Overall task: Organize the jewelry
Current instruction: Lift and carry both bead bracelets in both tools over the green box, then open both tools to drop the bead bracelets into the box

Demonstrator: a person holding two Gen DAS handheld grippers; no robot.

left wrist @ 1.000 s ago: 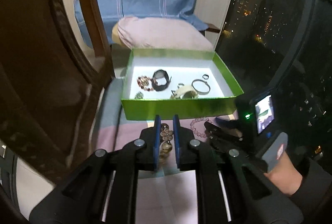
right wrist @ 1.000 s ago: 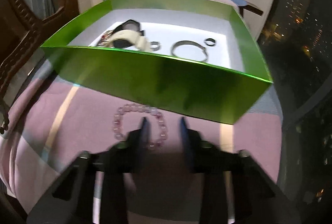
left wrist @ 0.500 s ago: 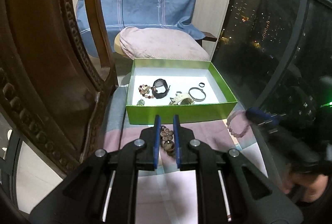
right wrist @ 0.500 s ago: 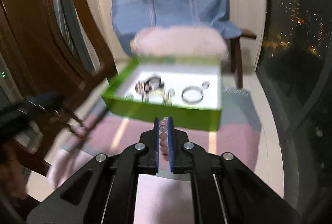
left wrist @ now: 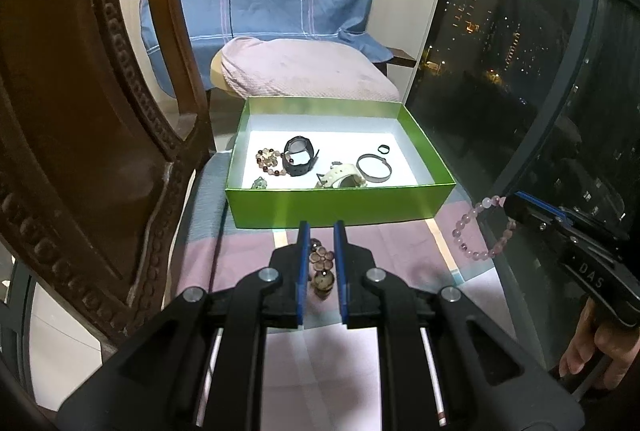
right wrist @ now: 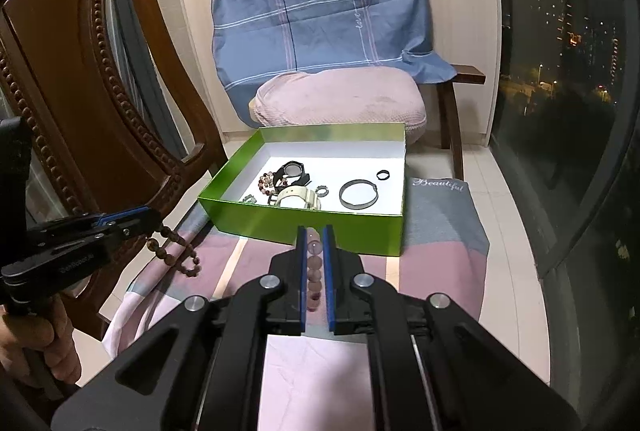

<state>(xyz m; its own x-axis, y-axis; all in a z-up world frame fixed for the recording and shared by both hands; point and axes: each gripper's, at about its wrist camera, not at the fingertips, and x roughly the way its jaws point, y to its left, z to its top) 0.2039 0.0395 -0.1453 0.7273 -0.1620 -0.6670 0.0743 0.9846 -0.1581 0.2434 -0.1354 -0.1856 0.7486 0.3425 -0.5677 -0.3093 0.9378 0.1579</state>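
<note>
While the green box (left wrist: 340, 203) is sitting open on the pink-striped cloth (left wrist: 400, 243), both claws are hanging in the air in front of it, nearer the cameras. To the left of the box, the carved wooden chair (right wrist: 80, 79) is standing close by. The left gripper (left wrist: 320, 243) is pinching a brown bead bracelet (left wrist: 322, 263) between nearly closed fingers; its own camera is showing only a flower-shaped bead and a round one, whereas the right wrist view is showing the whole strand (right wrist: 176, 247) dangling from the left gripper (right wrist: 154, 219), left of the box. Inside the box, running left to right, a mixed bead bracelet (left wrist: 270, 161), a black watch (left wrist: 300, 155), a cream watch (left wrist: 344, 177), a metal bangle (left wrist: 374, 167) and a small black ring (left wrist: 384, 149) are lying on the white floor. The right gripper (right wrist: 315, 243) is clamping a pink bead bracelet (right wrist: 314, 271), beads lined between narrow fingers; the left wrist view is showing its loop (left wrist: 480, 231) hanging beyond the box's front right corner from the right gripper (left wrist: 508, 201).
</note>
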